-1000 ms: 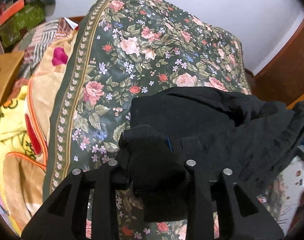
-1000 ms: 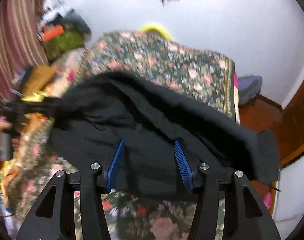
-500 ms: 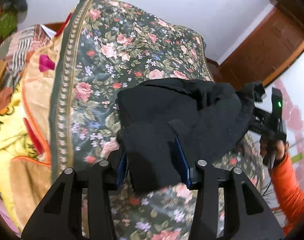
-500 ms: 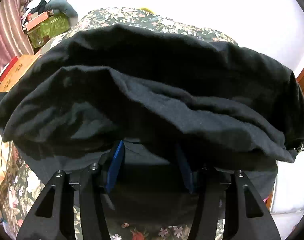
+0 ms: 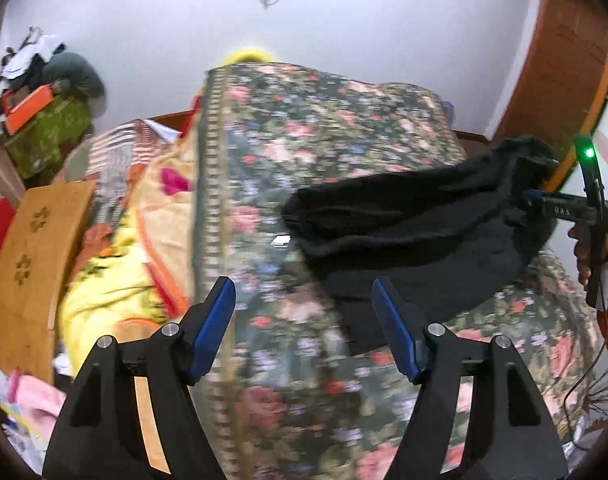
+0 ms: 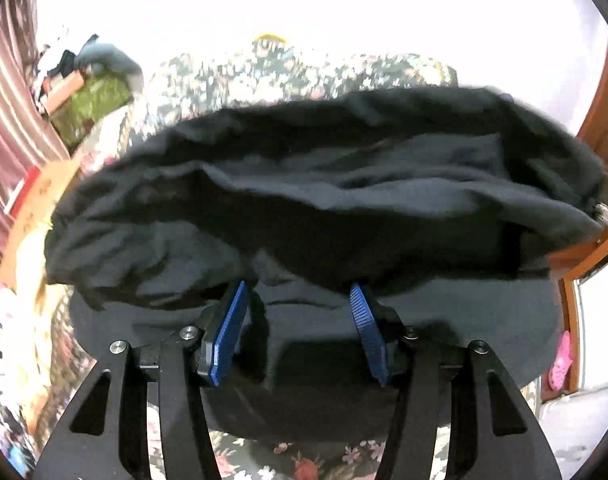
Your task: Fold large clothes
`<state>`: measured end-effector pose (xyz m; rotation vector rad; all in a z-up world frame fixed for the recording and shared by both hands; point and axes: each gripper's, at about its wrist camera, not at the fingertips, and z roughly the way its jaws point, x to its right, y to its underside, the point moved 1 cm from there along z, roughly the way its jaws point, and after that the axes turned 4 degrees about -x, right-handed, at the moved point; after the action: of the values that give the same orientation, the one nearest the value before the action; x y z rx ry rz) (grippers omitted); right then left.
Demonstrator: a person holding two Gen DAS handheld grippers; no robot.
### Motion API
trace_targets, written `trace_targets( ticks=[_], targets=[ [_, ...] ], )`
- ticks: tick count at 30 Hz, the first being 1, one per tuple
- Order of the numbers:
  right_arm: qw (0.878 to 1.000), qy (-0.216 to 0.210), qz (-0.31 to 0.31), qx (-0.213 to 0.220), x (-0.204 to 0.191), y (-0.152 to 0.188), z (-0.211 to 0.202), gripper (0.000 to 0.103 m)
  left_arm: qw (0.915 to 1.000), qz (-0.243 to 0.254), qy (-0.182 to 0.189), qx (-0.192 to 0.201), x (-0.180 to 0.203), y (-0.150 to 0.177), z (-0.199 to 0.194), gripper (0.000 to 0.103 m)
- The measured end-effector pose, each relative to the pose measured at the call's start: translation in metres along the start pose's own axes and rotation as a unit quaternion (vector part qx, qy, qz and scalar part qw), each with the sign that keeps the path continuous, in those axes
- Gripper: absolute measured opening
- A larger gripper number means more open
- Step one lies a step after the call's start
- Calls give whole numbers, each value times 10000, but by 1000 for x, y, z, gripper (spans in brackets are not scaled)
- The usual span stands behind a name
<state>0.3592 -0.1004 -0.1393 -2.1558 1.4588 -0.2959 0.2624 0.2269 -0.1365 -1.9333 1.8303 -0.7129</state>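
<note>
- Left gripper (image 5: 304, 312): blue-padded fingers spread wide, nothing between them; it hangs over the floral bedspread (image 5: 288, 184), just beside the garment's near edge.
- Right gripper (image 6: 298, 312): fingers apart in its own view, their tips under a thick fold of cloth. Cannot tell if they pinch it.
- Black garment (image 5: 416, 232): bunched on the bedspread's right side, one end raised to the right gripper (image 5: 552, 206).
- Yellow blanket (image 5: 104, 280): left of the bedspread.
- Green box (image 5: 48, 132): far left, beyond the blanket.
</note>
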Motion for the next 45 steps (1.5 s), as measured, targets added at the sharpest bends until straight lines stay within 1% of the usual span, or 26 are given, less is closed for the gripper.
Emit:
trace_targets(
  ticks=[3, 8, 12, 16, 17, 19, 21, 24, 26, 31, 34, 37, 41, 43, 45],
  targets=[
    [9997, 57, -133, 172, 2, 2, -17, 50, 9993, 81, 375, -35, 33, -3, 20, 69],
    [9981, 233, -457, 336, 7, 10, -32, 51, 9967, 318, 727, -172, 87, -12, 60, 69],
    [9970, 305, -594, 393, 12, 8, -20, 57, 9966, 392, 714, -110, 117, -27, 86, 69],
    [9976, 399, -512, 231, 25, 8, 2, 57, 9981, 156, 603, 26, 135, -51, 113, 69],
    [9982, 395, -428, 170, 30, 8, 11, 57, 9981, 71, 604, 51, 137, -58, 120, 69],
    [9981, 441, -363, 244, 36, 9, 18, 61, 9982, -197, 557, 64, 137, -67, 133, 69],
    [9975, 483, -388, 335, 38, 11, 20, 70, 9977, -419, 529, 2, 136, -73, 145, 71],
    [9974, 486, -385, 378, 41, 13, 21, 73, 9966, -655, 474, -132, 133, -77, 162, 74],
    [9975, 470, -373, 373, 42, 14, 21, 74, 9967, -706, 379, -160, 133, -76, 167, 75],
    [9982, 478, -281, 245, 43, 15, 15, 75, 9984, -558, 40, -93, 141, -75, 163, 76],
    [9985, 446, -266, 171, 42, 16, 8, 75, 9981, -615, 0, -93, 140, -72, 154, 75],
    [9992, 294, -215, 180, 40, 19, -4, 75, 9967, -803, 79, -118, 135, -65, 141, 75],
    [9992, 160, -187, 319, 35, 21, -26, 75, 9942, -1068, 98, -79, 124, -50, 117, 75],
    [9989, 158, -211, 385, 31, 21, -34, 75, 9913, -1309, 144, -54, 114, -40, 105, 75],
    [9986, 167, -250, 427, 26, 22, -38, 75, 9847, -1729, 212, -6, 96, -25, 91, 75]
  ],
)
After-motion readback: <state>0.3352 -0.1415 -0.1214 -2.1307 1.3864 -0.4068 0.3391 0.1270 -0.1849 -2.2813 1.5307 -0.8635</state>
